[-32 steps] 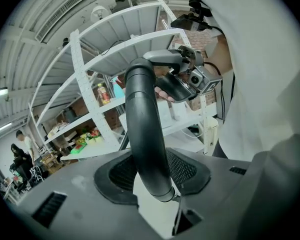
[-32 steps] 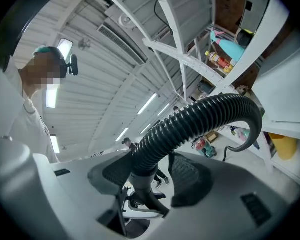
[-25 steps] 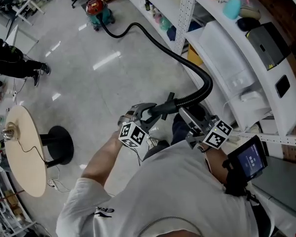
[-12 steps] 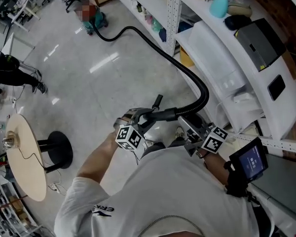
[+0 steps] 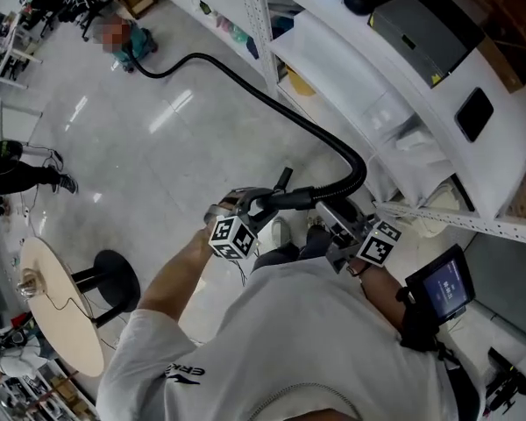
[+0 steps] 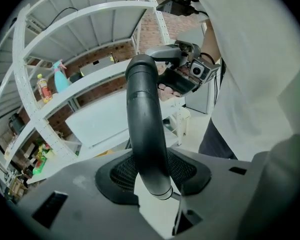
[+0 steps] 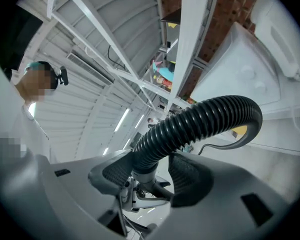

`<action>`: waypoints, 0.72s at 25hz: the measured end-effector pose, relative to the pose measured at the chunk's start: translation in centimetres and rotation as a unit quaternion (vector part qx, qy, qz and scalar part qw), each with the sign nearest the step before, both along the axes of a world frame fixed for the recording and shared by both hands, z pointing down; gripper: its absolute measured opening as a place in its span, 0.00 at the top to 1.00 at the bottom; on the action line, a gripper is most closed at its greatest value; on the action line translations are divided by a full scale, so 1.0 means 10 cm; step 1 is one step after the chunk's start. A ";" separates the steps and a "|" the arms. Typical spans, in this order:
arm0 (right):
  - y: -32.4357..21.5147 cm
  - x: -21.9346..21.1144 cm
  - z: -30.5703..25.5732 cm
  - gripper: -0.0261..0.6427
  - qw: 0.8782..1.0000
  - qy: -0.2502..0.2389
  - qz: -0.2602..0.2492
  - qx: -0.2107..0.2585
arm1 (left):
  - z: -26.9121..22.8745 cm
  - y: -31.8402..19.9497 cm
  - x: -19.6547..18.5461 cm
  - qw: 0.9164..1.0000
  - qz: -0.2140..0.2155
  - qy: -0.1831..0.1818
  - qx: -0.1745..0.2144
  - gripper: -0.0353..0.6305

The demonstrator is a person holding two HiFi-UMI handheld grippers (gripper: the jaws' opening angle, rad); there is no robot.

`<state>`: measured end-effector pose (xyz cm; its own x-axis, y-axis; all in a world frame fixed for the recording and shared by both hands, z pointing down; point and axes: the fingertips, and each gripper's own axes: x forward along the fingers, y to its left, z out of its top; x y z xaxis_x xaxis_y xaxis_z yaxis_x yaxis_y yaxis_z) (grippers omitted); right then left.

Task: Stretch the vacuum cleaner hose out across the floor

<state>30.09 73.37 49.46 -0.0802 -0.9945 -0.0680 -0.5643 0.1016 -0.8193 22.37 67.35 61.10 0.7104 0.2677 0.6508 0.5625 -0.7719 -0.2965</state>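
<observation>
"Where is the hose?"

"The black hose (image 5: 272,103) starts at the vacuum cleaner (image 5: 142,42), far off at 11 o'clock in the head view. It runs over the floor (image 5: 158,147), goes past the white shelves (image 5: 333,51) at 1 o'clock, and ends by the person's tummy."

"Who holds it?"

"Both. The left gripper (image 6: 150,176) squeezes its jaws on the smooth end pipe (image 6: 142,109). The right gripper (image 7: 145,166) pinches the bumpy part, just beside it at 3 o'clock."

"It curls by the shelves."

"Yes, so the job looks half done. The person should step back toward 6 o'clock, pull slow and low, hold tight, and stop if the vacuum cleaner starts rolling or the hose snags."
</observation>
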 end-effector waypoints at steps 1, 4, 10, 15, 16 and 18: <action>0.05 0.03 0.04 0.65 1.000 -0.006 0.011 -0.004 | 0.04 0.04 0.03 1.000 0.010 -0.005 -0.003 0.71; 0.19 0.15 0.18 0.65 0.999 -0.025 0.044 -0.013 | 0.17 0.15 0.15 0.999 0.042 -0.021 -0.009 0.71; 0.47 0.26 0.44 0.65 0.992 -0.058 0.103 -0.032 | 0.40 0.39 0.26 0.994 0.090 -0.052 -0.019 0.71; 0.73 0.24 0.64 0.65 0.983 -0.081 0.157 -0.043 | 0.55 0.56 0.30 0.987 0.143 -0.069 -0.017 0.71; 0.78 0.23 0.67 0.65 0.981 -0.086 0.168 -0.045 | 0.58 0.60 0.30 0.985 0.154 -0.072 -0.016 0.71; 0.90 0.21 0.75 0.65 0.976 -0.095 0.191 -0.048 | 0.65 0.68 0.30 0.981 0.175 -0.078 -0.014 0.71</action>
<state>32.19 82.32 56.97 0.3019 -0.9521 0.0495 -0.3824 -0.1685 -0.9085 25.33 74.10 67.60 0.4641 0.4980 0.7325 0.8318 -0.5294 -0.1670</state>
